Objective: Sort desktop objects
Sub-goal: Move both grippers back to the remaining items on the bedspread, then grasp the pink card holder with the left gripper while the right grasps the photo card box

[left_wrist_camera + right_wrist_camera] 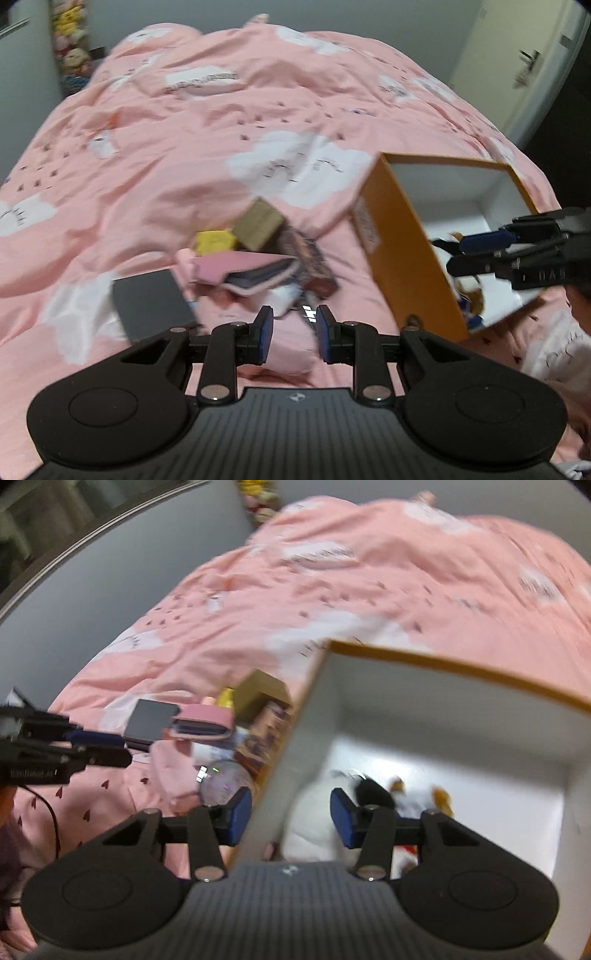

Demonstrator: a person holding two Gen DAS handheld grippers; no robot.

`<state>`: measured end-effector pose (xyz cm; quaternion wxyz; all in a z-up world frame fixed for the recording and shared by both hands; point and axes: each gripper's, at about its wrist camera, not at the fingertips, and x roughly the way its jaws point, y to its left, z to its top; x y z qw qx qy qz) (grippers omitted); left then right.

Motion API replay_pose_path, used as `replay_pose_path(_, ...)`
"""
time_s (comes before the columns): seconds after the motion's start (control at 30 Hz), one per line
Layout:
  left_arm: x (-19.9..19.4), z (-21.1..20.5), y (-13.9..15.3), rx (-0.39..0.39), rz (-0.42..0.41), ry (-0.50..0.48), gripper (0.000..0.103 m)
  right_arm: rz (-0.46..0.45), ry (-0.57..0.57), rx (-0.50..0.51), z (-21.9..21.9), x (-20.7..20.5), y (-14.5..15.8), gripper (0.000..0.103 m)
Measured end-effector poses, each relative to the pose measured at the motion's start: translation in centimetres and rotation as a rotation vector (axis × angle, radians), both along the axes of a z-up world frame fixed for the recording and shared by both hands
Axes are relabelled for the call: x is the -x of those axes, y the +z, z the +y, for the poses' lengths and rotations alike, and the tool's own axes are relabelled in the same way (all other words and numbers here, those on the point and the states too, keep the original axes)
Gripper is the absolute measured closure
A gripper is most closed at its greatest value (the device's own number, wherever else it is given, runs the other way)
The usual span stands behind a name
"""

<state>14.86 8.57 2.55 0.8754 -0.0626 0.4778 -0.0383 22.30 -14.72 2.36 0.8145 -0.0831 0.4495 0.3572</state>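
Small items lie in a heap on the pink bedspread: a dark grey flat case (151,302), a pink wallet (243,273), a yellow item (214,240), a tan box (258,225) and a brown patterned box (314,262). My left gripper (295,332) hovers just in front of the heap, open, with only bedding showing between its pads. To the right, an orange box (395,258) with a white inside holds a white plush toy (314,819). My right gripper (291,816) is open and straddles the box's left wall (284,753) from above without touching it.
A clear glass ball (225,782) lies beside the orange box near the heap. The bedspread (184,147) stretches far behind. A grey wall (110,602) runs along the left, and a white door (517,62) stands at the back right. A black cable (51,812) trails at the lower left.
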Motion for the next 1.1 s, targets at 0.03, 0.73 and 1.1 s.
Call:
replay_pose_path(0.03, 0.0, 0.6, 0.1, 0.001, -0.002, 0.015, 0.073, -0.008, 0.021, 0.011, 0.9, 0.2, 0.1, 0.057)
replay_pose_path(0.73, -5.1, 10.4, -4.7, 0.324, 0.106, 0.328, 0.052, -0.142, 0.111, 0.284, 13.1, -2.0, 0.7, 0.057)
replay_pose_path(1.1, -7.3, 11.9, -9.7, 0.532, 0.200, 0.487, 0.050, 0.042, 0.050, 0.376, 17.7, -7.4, -4.7, 0.058)
